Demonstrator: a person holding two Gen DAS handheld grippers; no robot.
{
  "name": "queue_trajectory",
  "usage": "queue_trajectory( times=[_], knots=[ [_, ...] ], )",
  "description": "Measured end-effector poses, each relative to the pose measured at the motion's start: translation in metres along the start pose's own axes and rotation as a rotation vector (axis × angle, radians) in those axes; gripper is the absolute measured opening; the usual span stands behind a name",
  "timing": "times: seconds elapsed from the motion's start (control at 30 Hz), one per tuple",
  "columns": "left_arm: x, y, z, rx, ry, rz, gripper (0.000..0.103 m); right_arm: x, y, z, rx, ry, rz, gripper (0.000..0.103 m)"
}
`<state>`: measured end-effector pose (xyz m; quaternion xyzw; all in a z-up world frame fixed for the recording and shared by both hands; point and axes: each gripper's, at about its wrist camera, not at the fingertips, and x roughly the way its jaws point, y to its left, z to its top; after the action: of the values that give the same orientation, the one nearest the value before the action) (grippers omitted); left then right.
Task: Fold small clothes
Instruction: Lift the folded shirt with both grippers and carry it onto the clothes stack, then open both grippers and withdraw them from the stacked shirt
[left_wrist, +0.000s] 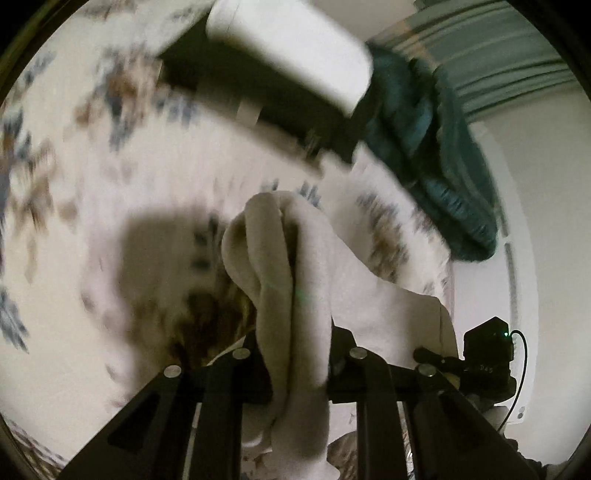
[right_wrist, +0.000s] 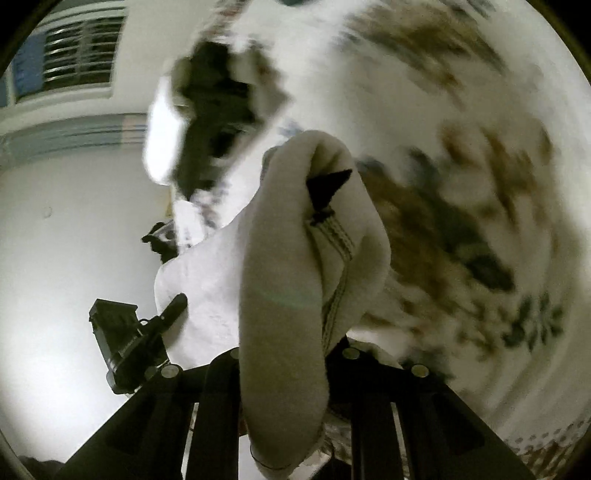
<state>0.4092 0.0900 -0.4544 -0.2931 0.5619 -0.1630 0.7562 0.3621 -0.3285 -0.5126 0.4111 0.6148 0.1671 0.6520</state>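
Note:
A small off-white garment (left_wrist: 291, 280) hangs bunched over my left gripper (left_wrist: 293, 258), which is shut on its fabric and holds it above a flower-print bed sheet (left_wrist: 92, 166). The fingers are wrapped in cloth and hidden. In the right wrist view the same garment (right_wrist: 288, 258) drapes over my right gripper (right_wrist: 314, 192), which is shut on it; one dark fingertip (right_wrist: 330, 182) and a stitched seam show through a fold. The garment stretches between both grippers. The other gripper shows at each view's edge: the right one (left_wrist: 487, 354) and the left one (right_wrist: 136, 343).
A dark box with a white top (left_wrist: 280, 70) sits on the sheet beyond the garment; it also shows in the right wrist view (right_wrist: 210, 122). A teal blanket (left_wrist: 436, 158) lies bunched at the bed's right edge. White wall and window louvres (right_wrist: 77, 59) stand behind.

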Motion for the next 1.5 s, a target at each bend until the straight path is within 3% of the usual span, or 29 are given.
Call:
queue_trajectory(
  times=[0.1,0.2,0.4,0.5,0.63,0.67,0.7,0.73,0.77,0.8,0.83,0.87,0.9,0.93,0.97,1.17,1.33,1.5],
  knots=[
    [-0.028,-0.011,0.054,0.047,-0.055,-0.005,0.016,0.0,0.064,0.037,-0.053,-0.046,0.013,0.017],
    [-0.044,-0.018,0.131,0.092,-0.106,-0.003,0.016,0.012,0.126,0.084,-0.096,-0.103,0.014,0.017],
    [-0.041,-0.012,0.264,0.19,-0.167,0.051,0.017,0.076,0.224,0.203,-0.15,-0.19,-0.005,0.017],
    [-0.017,-0.001,0.32,0.233,-0.166,0.129,0.019,0.111,0.243,0.258,-0.162,-0.206,-0.062,0.017],
    [0.022,0.007,0.346,0.281,-0.102,0.285,0.021,0.143,0.255,0.298,-0.183,-0.201,-0.195,0.019],
    [0.027,0.009,0.347,0.289,-0.097,0.323,0.021,0.146,0.259,0.299,-0.19,-0.202,-0.22,0.024],
    [0.03,0.009,0.347,0.299,-0.095,0.351,0.025,0.148,0.262,0.298,-0.199,-0.201,-0.246,0.026],
    [0.03,0.01,0.347,0.301,-0.104,0.36,0.029,0.148,0.262,0.294,-0.202,-0.202,-0.276,0.034],
    [0.029,0.012,0.348,0.303,-0.124,0.385,0.039,0.147,0.265,0.293,-0.213,-0.207,-0.314,0.044],
    [0.022,0.01,0.345,0.306,-0.156,0.404,0.043,0.144,0.27,0.286,-0.239,-0.221,-0.373,0.052],
    [0.018,0.009,0.343,0.31,-0.175,0.402,0.043,0.142,0.277,0.282,-0.267,-0.239,-0.454,0.068],
    [0.012,0.006,0.338,0.313,-0.201,0.414,0.051,0.135,0.279,0.272,-0.283,-0.25,-0.491,0.076],
    [0.008,0.003,0.333,0.32,-0.212,0.431,0.083,0.133,0.286,0.264,-0.314,-0.268,-0.559,0.079],
    [0.005,0.001,0.328,0.323,-0.216,0.447,0.1,0.13,0.291,0.254,-0.335,-0.289,-0.633,0.089],
    [0.001,-0.003,0.322,0.325,-0.222,0.457,0.103,0.126,0.295,0.243,-0.348,-0.303,-0.685,0.103],
    [-0.031,-0.023,0.277,0.324,-0.256,0.534,0.103,0.108,0.313,0.171,-0.376,-0.37,-0.87,0.103],
    [-0.079,-0.05,0.227,0.356,-0.287,0.537,0.103,0.072,0.341,0.097,-0.394,-0.438,-0.879,0.103],
    [-0.141,-0.084,0.174,0.383,-0.345,0.54,0.103,0.011,0.378,0.01,-0.413,-0.546,-0.884,0.103]
  ],
)
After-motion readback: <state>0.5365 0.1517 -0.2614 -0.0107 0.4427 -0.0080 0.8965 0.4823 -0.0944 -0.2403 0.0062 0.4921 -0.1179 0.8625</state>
